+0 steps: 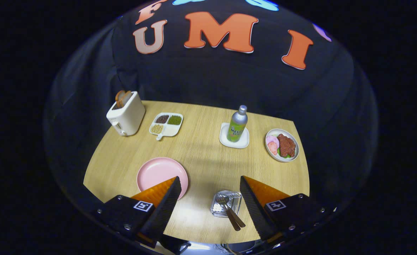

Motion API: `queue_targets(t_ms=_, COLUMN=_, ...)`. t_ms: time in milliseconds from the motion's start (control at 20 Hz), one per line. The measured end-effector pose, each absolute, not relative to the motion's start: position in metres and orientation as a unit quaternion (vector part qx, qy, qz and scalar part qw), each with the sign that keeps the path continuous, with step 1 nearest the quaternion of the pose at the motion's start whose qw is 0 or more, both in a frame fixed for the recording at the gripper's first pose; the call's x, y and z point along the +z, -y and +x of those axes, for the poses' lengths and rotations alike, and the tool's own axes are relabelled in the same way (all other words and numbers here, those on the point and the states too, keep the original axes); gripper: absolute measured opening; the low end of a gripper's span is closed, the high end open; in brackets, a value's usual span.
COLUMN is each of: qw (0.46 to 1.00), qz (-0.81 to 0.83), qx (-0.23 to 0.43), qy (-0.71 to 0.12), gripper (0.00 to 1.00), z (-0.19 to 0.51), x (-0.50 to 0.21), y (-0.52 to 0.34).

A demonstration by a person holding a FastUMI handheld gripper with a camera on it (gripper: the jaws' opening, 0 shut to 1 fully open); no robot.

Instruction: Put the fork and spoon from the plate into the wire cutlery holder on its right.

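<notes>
1. Between the two fingers of the tool (pixel 208 198), nearer the right one, stands the wire cutlery holder (pixel 226 203) on the wooden surface (pixel 201 148) — with the fork and spoon (pixel 229 210) already in it.
2. Both utensils lean together: heads down in the basket, handles slanting out toward the tool and toward its right finger. Which of the two is the fork I cannot tell.
3. Their long axis runs roughly along the tool's line of sight, tilted a little to the right.
4. The pink plate (pixel 158 173) lies to the left of the holder, partly behind the left finger, and its visible part is bare.
5. The tool's jaws stand wide apart and grip nothing.
6. Judging by this, the task looks finished — what remains is probably a straight pull-back, keeping the right finger off the jutting handles.
</notes>
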State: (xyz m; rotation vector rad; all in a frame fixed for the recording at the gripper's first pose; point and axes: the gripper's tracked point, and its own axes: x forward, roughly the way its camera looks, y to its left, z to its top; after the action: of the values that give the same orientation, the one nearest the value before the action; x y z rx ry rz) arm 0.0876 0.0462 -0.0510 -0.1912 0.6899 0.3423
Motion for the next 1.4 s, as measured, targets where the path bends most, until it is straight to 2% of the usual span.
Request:
queue_targets(t_ms=100, qw=0.929, qz=-0.069, qx=0.174, qy=-0.319, gripper=0.99, z=0.084, x=-0.04, y=-0.048)
queue_targets(t_ms=400, qw=0.972, qz=-0.026, qx=0.118, qy=-0.2, gripper=1.0, z=0.095, x=0.001, y=-0.024)
queue_targets(t_ms=650, qw=0.986, qz=-0.007, qx=0.103, qy=-0.128, gripper=0.99, z=0.083, x=0.025, y=-0.023)
queue_targets(t_ms=950, qw=0.99, qz=0.025, qx=0.102, qy=-0.093, gripper=0.99, z=0.069, x=0.034, y=-0.028)
queue_targets(t_ms=1400, qw=0.989, qz=0.034, qx=0.103, qy=-0.099, gripper=0.99, z=0.056, x=0.033, y=-0.039)
